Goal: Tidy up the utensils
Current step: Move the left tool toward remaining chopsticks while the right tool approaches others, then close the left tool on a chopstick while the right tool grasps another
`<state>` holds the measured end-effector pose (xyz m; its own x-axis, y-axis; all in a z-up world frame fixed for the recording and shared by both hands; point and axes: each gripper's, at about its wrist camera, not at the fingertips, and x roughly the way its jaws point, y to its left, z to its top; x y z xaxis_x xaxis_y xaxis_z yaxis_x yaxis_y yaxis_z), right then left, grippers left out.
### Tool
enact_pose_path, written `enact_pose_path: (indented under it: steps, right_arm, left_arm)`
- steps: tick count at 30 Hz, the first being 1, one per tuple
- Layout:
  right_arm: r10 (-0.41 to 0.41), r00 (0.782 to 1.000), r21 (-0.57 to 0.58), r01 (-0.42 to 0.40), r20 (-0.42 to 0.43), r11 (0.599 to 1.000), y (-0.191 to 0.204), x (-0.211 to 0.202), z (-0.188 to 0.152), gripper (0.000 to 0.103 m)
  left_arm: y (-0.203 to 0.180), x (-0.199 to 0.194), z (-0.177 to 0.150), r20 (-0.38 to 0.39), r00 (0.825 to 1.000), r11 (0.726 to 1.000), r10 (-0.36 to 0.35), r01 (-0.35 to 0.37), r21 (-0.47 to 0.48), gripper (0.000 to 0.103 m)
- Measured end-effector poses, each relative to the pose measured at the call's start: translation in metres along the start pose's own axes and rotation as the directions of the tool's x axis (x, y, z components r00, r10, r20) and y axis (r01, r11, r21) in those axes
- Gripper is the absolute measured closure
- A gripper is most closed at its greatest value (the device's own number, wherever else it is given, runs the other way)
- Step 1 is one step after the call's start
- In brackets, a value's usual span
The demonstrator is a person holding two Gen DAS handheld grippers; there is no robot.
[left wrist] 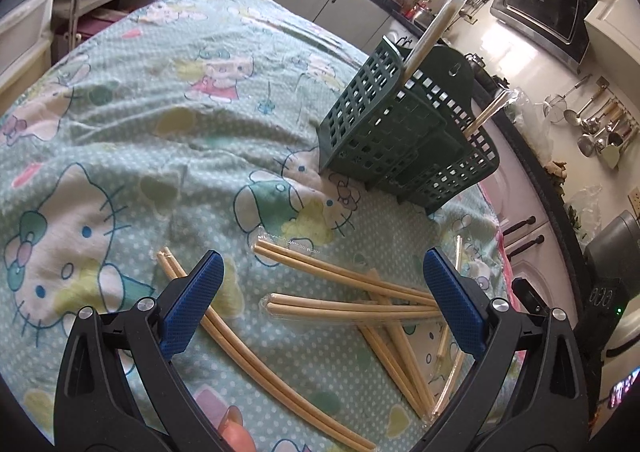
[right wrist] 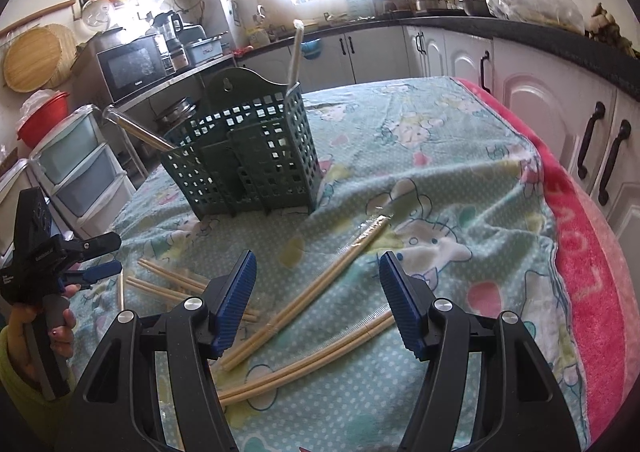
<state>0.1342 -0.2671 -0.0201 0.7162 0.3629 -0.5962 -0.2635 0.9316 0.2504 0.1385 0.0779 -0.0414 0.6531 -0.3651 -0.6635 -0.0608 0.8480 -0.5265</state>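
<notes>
Wrapped chopstick pairs (left wrist: 352,284) lie scattered and crossing on a cartoon-print cloth (left wrist: 132,132) over the table, w/ a green lattice utensil caddy (left wrist: 404,132) standing upright just beyond them. Two more wrapped pairs already lean out of the caddy, one at each end.

Left gripper (left wrist: 320,300) hangs over the pile, blue pads wide apart, nothing between them; several pairs lie directly under the gap. Right gripper (right wrist: 318,300) hovers likewise, jaws apart and empty, above two long pairs (right wrist: 304,332) nearer the cloth's centre. In the right-wrist view the left tool shows at far left, gripped by a hand (right wrist: 60,328) in a yellow-green sleeve.

Open cloth spreads behind and to the far side of the caddy. On the right gripper's side a pink towel edge (right wrist: 588,272) marks the table's rim, w/ white cabinet doors (right wrist: 552,108) close beyond. Kitchen counters ring the background.
</notes>
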Motion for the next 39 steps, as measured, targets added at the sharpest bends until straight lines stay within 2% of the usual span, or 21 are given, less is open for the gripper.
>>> enact_pose_path:
  steps: [6,12,22,23,24,29,33,39]
  right_arm:
    - [-0.017,0.999,0.024,0.018,-0.028,1.000,-0.010,0.006,-0.003,0.041]
    - [-0.037,0.998,0.067,0.041,-0.059,0.997,-0.023,0.014,-0.004,0.041]
    - [-0.071,0.976,0.069,0.087,-0.207,0.994,-0.035,0.071,0.027,0.042]
    - [-0.078,0.972,0.072,0.097,-0.223,0.993,-0.038,0.080,0.029,0.044]
    - [-0.085,0.968,0.077,0.105,-0.237,0.991,-0.040,0.086,0.031,0.050]
    - [-0.119,0.955,0.086,0.147,-0.273,0.985,-0.046,0.113,0.040,0.060]
    - [-0.159,0.951,0.067,0.183,-0.265,0.981,-0.045,0.121,0.044,0.084]
    - [-0.126,0.966,0.126,0.157,-0.225,0.980,-0.053,0.112,0.048,0.091]
  left_arm:
    - [0.002,0.013,0.000,-0.035,0.999,1.000,-0.003,0.002,-0.017,0.016]
    - [0.012,0.027,0.003,-0.066,0.998,0.996,-0.010,0.005,-0.085,0.024]
    - [0.016,0.038,0.016,-0.055,0.996,0.990,0.075,-0.081,-0.117,0.046]
    - [0.016,0.039,0.017,-0.055,0.995,0.989,0.083,-0.088,-0.116,0.049]
    - [0.016,0.040,0.017,-0.054,0.994,0.989,0.090,-0.095,-0.116,0.052]
    - [0.020,0.043,0.022,-0.051,0.991,0.986,0.121,-0.126,-0.112,0.064]
    - [0.024,0.045,0.025,-0.047,0.988,0.982,0.147,-0.151,-0.111,0.080]
    - [0.031,0.042,0.025,-0.052,0.990,0.983,0.130,-0.136,-0.126,0.093]
